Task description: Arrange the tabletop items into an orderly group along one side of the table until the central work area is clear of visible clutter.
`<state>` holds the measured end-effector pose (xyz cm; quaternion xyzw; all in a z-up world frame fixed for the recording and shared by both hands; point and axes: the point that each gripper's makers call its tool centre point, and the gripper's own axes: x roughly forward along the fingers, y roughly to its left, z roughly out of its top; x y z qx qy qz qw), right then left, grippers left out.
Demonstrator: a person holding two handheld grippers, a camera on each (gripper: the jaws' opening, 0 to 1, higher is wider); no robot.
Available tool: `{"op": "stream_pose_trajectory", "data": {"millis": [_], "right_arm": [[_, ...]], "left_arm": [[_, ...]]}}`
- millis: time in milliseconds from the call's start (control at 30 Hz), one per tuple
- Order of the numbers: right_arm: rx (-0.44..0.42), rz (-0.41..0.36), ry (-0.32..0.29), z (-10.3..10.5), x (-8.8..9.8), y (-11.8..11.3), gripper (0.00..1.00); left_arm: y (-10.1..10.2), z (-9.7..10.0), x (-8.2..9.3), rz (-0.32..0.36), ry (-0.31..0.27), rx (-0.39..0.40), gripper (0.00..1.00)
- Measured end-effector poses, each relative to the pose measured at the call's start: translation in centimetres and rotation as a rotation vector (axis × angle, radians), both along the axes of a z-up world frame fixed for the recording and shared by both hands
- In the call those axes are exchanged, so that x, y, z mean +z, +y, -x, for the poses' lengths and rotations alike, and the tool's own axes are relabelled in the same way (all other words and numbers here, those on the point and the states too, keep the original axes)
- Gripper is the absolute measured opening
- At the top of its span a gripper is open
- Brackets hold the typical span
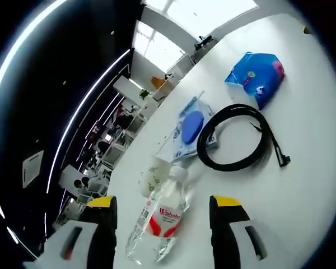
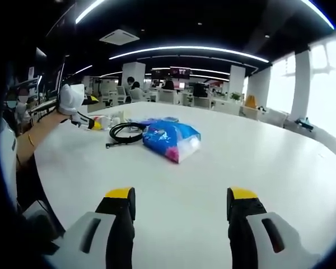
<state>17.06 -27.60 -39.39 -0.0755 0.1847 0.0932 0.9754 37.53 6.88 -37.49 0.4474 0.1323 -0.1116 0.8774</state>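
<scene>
L gripper (image 1: 163, 216) jaws wide, empty; Wahaha water bottle (image 1: 159, 221) lies between them, long axis running fwd, cap away. R gripper (image 2: 182, 204) wide open, empty, well off; L nearer.

A clear plastic water bottle (image 1: 159, 221) with a red label lies on its side on the white bench (image 1: 302, 185), cap toward a small pale cup (image 1: 152, 176). Beyond them lie a flat wipes pack (image 1: 189, 126), a coiled black cable (image 1: 235, 137) and a crumpled blue bag (image 1: 256, 75).
</scene>
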Motion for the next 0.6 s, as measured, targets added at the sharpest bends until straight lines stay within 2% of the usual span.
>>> {"op": "stream_pose_trajectory", "data": {"millis": [267,467,600], "right_arm": [[0.014,-0.001,-0.004,0.0,0.3,0.2,0.64],[0.010,-0.002,-0.014,0.1,0.8,0.2,0.64],[0.024,-0.018,-0.028,0.1,1.3,0.6,0.65]], "left_arm": [[0.0,-0.6,-0.1,-0.094,-0.015,0.001,0.66],[-0.2,-1.0,-0.5,-0.045,0.018,-0.008,0.65],[-0.4,-1.3,-0.6,-0.046,0.019,-0.008,0.65]]}}
